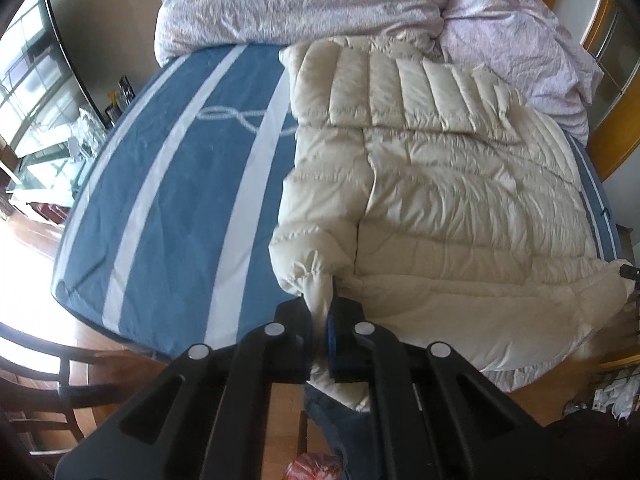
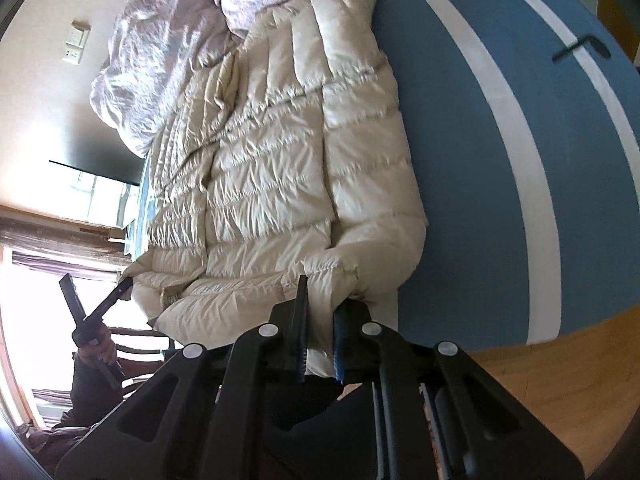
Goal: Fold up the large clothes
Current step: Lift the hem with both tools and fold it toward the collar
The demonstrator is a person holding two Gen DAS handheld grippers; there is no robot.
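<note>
A cream quilted down jacket (image 1: 460,200) lies spread on a blue bed sheet with white stripes (image 1: 180,184). My left gripper (image 1: 322,320) is shut on a cuff of the jacket at the near edge of the bed. In the right wrist view the same jacket (image 2: 280,168) lies across the bed, and my right gripper (image 2: 320,320) is shut on its near hem or cuff. The other gripper (image 2: 116,296) shows at the left of that view, holding the jacket's far corner. The right gripper's tip shows at the right edge of the left wrist view (image 1: 630,271).
A crumpled pale pink duvet (image 1: 312,0) is piled at the head of the bed, touching the jacket's far end. Wooden floor (image 2: 560,380) lies around the bed. A dark chair (image 1: 48,380) stands at the lower left.
</note>
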